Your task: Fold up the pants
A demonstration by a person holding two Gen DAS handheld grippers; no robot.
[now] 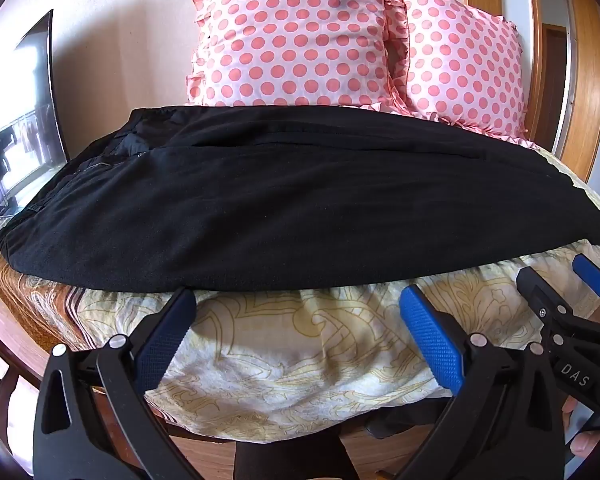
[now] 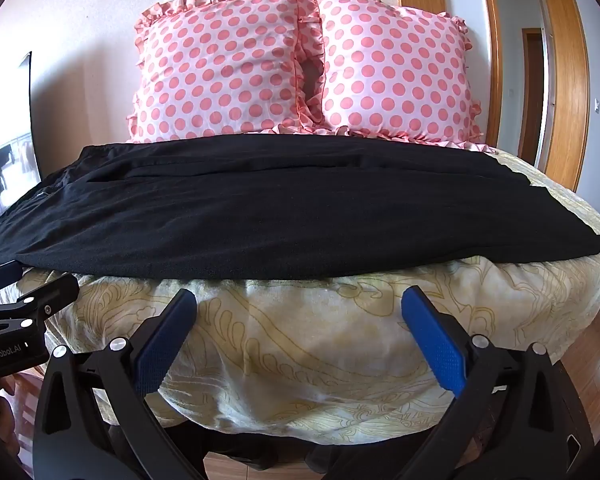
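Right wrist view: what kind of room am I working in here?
Most likely a bedroom. The black pants lie across a bed with a cream patterned cover, two pink polka-dot pillows stand against the wall behind, and a wooden door frame opens at the right.

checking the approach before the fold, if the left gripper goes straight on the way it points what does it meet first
Most likely the patterned bed cover just short of the black pants, whose near edge lies right beyond the fingertips. The left gripper is open and tilted down, with nothing between the fingers. Depth is hard to judge.
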